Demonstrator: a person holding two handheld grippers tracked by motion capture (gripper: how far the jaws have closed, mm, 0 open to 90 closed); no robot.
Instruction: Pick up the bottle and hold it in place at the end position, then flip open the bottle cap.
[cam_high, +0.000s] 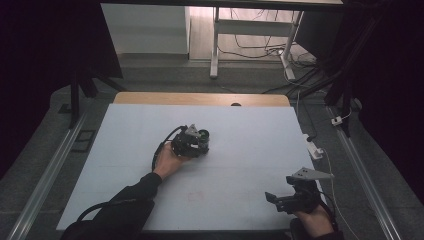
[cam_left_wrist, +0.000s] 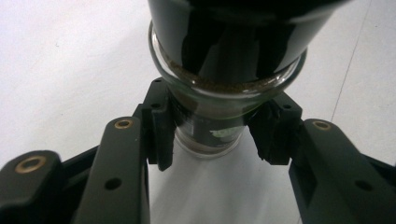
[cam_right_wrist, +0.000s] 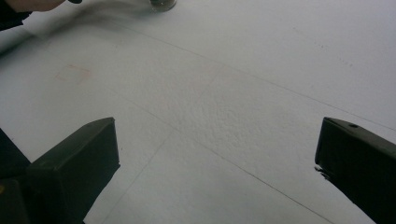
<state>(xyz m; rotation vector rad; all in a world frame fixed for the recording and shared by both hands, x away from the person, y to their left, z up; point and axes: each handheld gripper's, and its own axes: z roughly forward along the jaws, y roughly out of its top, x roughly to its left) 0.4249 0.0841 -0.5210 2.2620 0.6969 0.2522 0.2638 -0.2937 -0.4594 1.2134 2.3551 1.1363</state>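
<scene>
Clamped by black fingers (cam_left_wrist: 161, 135) of left gripper (cam_left_wrist: 212, 135): glass jar (cam_left_wrist: 210, 140), dark-lidded, near desk (cam_high: 250, 150) centre. Resting at near right corner, right gripper (cam_high: 280, 197), fingers (cam_right_wrist: 74, 163) spread wide, holding nothing.

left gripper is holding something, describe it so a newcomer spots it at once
Start at the white table and go to its middle, where the left gripper rests. Clamped between its black pads is a small clear glass jar with a dark top and brownish grains inside. It is the one loose object on the table.
</scene>
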